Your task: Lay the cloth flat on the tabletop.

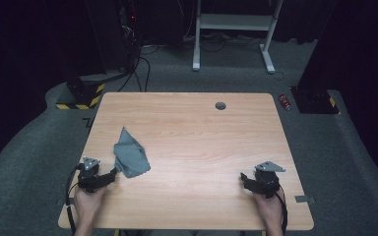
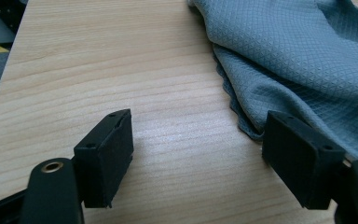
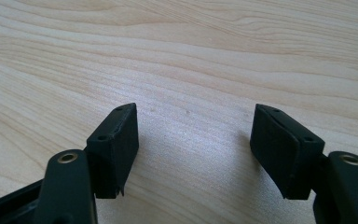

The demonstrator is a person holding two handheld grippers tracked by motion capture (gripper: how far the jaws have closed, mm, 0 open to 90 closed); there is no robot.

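A crumpled grey cloth [image 1: 129,154] lies on the left half of the wooden table [image 1: 202,137]. My left gripper [image 1: 112,176] rests low by the cloth's near corner, held in a hand at the table's front left. In the left gripper view the cloth [image 2: 298,56] spreads ahead on the right, and the jaws stand wide apart [image 2: 198,149] over bare wood, the right jaw just at the cloth's hem. My right gripper [image 1: 244,180] sits at the front right, far from the cloth. Its jaws [image 3: 195,144] are open over bare wood.
A small round cable hole [image 1: 220,105] is near the table's far edge. Beyond the table stand a white desk frame [image 1: 234,34], dark equipment with cables [image 1: 123,44] and a yellow-black striped base [image 1: 81,96]. A red object [image 1: 285,102] lies on the floor.
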